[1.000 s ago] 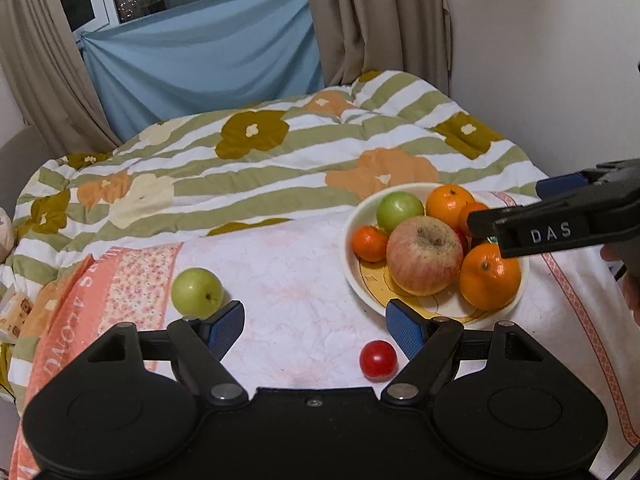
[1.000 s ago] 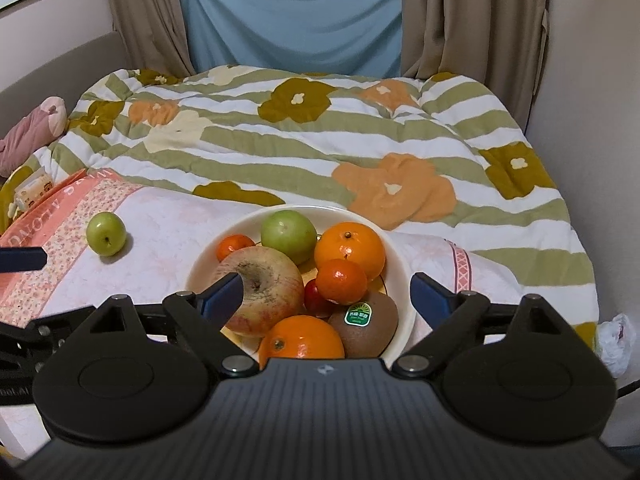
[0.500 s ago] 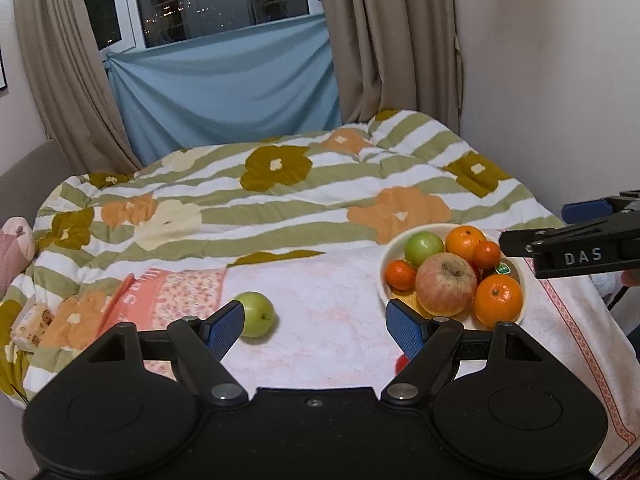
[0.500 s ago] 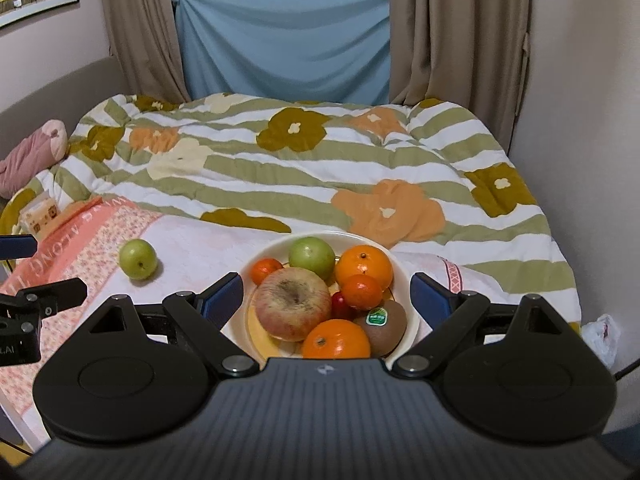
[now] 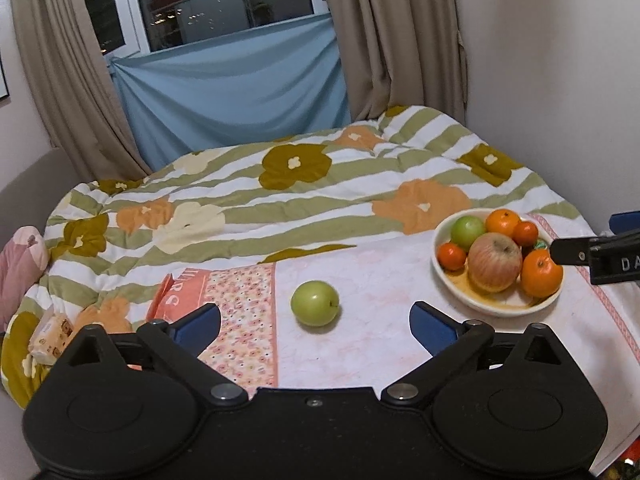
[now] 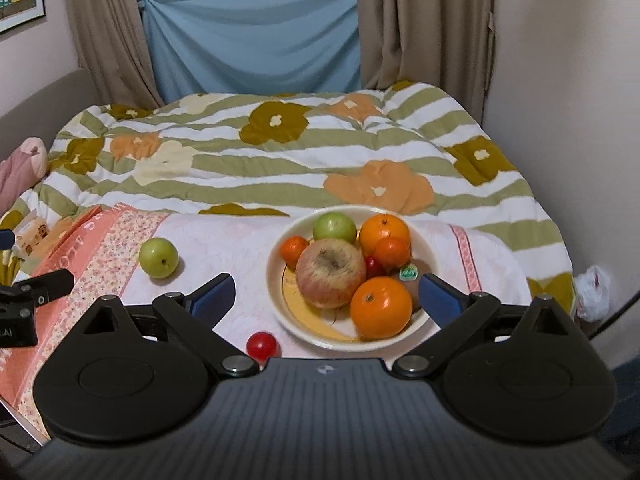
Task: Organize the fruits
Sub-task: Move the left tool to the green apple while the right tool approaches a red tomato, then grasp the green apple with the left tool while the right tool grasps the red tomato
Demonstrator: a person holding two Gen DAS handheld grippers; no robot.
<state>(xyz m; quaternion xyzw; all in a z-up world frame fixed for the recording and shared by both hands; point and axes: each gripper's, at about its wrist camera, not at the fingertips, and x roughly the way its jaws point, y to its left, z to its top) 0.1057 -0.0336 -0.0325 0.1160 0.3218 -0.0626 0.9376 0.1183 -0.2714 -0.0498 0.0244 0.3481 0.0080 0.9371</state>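
L gripper (image 5: 314, 322): fingers opening, empty | R gripper (image 6: 326, 298): fingers apart, empty | round green apple (image 5: 315, 303) loose on pink cloth (image 5: 380, 320), bed | small red tomato (image 6: 261, 345) near cream bowl (image 6: 280, 300) w/ fruit

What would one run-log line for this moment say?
left gripper: opening, empty | right gripper: open, empty | green apple, red tomato: outside bowl

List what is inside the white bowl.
The white bowl holds a large apple, a green apple, two oranges, two tangerines, a small red fruit and a stickered kiwi, partly hidden.
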